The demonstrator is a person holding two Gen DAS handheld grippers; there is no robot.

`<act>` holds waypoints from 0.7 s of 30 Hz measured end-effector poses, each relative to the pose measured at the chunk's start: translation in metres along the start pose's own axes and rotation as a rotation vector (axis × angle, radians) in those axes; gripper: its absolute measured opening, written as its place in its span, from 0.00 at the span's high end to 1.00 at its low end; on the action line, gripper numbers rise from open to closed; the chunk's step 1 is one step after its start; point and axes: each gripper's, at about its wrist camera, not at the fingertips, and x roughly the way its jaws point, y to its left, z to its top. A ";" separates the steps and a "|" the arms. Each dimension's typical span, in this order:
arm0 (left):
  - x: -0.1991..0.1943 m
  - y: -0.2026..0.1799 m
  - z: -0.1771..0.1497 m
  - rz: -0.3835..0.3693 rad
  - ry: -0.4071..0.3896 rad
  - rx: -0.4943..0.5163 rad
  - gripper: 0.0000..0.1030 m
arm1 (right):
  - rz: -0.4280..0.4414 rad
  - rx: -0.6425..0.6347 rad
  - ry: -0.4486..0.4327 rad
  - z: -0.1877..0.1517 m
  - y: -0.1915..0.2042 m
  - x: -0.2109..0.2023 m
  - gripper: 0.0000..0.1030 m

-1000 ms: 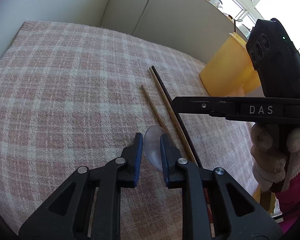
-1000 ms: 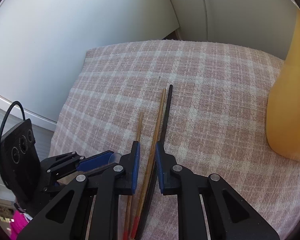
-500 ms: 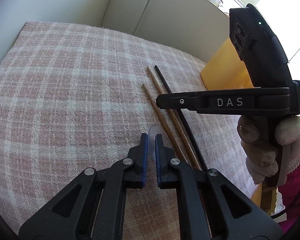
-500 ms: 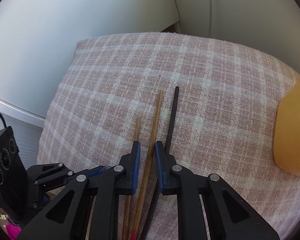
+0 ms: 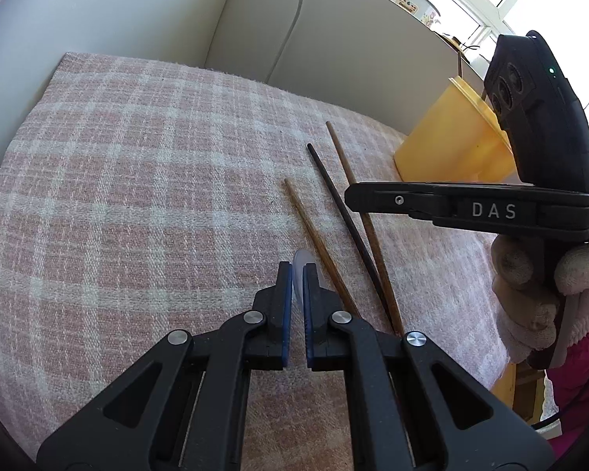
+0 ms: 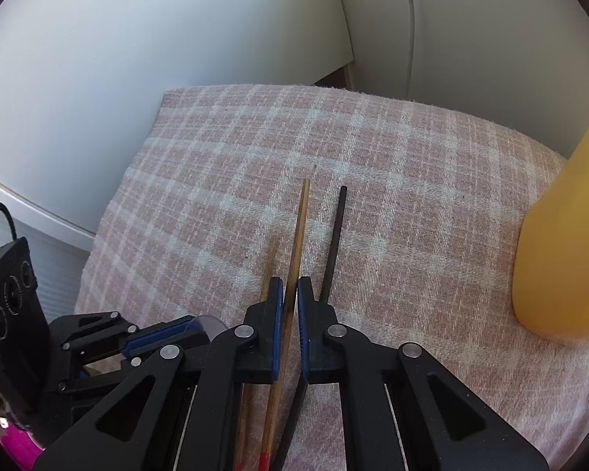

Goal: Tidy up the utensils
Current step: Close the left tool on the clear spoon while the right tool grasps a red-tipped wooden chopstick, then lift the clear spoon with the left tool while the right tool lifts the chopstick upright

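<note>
My left gripper (image 5: 297,271) is shut on a clear plastic spoon (image 5: 301,260), whose bowl sticks out past the pads. My right gripper (image 6: 290,288) is shut on a long brown wooden chopstick (image 6: 299,227) and shows from the side in the left wrist view (image 5: 349,198). A shorter brown chopstick (image 6: 270,263) lies on the cloth left of it, a black chopstick (image 6: 335,235) right of it. In the left wrist view the three sticks are the short brown one (image 5: 314,235), the black one (image 5: 333,192) and the held one (image 5: 343,157). A yellow plastic cup (image 5: 447,137) stands at the right.
A pink and white checked cloth (image 5: 137,196) covers the table. A pale wall and white panels stand behind it. The cup's yellow side (image 6: 565,235) fills the right edge of the right wrist view. The left gripper (image 6: 165,337) sits low left there.
My left gripper has closed on the spoon. My right gripper has closed on the long brown chopstick and lifted it, so it has swung away from the black one.
</note>
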 end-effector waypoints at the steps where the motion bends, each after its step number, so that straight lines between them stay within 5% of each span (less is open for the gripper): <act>1: -0.003 0.001 0.000 0.000 -0.007 -0.003 0.98 | 0.002 -0.004 -0.011 -0.001 0.001 -0.005 0.94; 14: -0.045 -0.006 0.008 0.070 -0.080 0.046 0.98 | 0.055 -0.058 -0.170 -0.025 0.012 -0.083 0.95; 15: -0.041 -0.003 0.009 0.060 -0.053 0.028 0.95 | 0.055 -0.061 -0.174 -0.027 0.012 -0.086 0.95; 18: -0.015 -0.002 0.011 0.026 0.038 -0.012 0.55 | 0.055 -0.065 -0.179 -0.032 0.011 -0.092 0.95; 21: 0.004 0.001 0.007 0.048 0.084 0.003 0.55 | 0.062 -0.065 -0.187 -0.037 0.010 -0.096 0.95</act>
